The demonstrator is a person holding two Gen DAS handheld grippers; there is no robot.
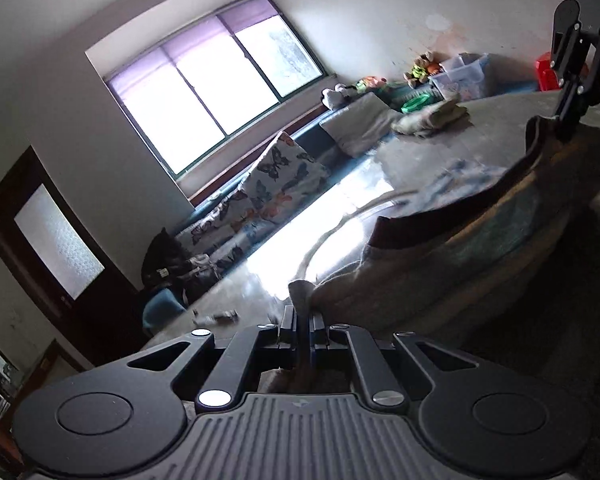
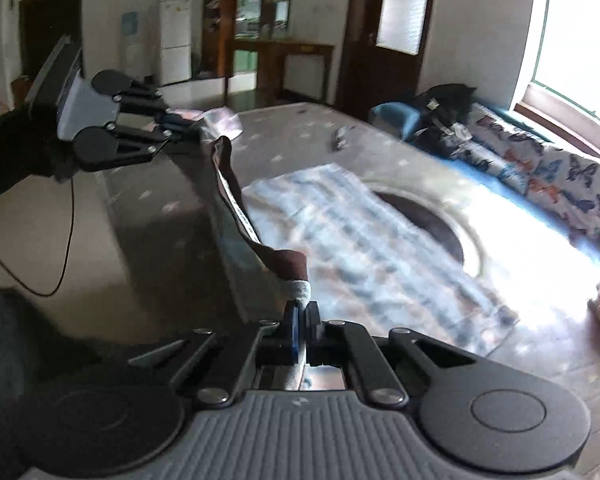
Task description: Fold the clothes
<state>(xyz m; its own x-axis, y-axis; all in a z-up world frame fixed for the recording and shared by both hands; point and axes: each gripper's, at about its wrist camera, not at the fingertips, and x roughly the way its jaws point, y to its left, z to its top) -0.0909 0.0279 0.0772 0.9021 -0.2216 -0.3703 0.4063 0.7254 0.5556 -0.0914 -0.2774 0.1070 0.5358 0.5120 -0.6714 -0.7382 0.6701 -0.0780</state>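
A grey-beige garment (image 1: 440, 276) with a dark brown neckband (image 1: 460, 220) hangs stretched between both grippers above the table. In the left wrist view my left gripper (image 1: 302, 316) is shut on one grey corner beside the neckband. My right gripper (image 1: 568, 120), at the upper right of that view, pinches the other end. The right wrist view shows my right gripper (image 2: 302, 312) shut on a grey fabric tip next to the brown neckband (image 2: 236, 196). That band runs up to my left gripper (image 2: 180, 128). A pale blue patterned cloth (image 2: 360, 240) lies flat on the table beneath.
A pile of folded clothes (image 1: 432, 118) sits at the far end of the grey table (image 2: 284, 140). A butterfly-print sofa cover (image 2: 540, 172) and a black bag (image 2: 448, 104) lie along the window side. Toys and a plastic box (image 1: 460, 74) stand in the corner. A cable (image 2: 60, 260) hangs left.
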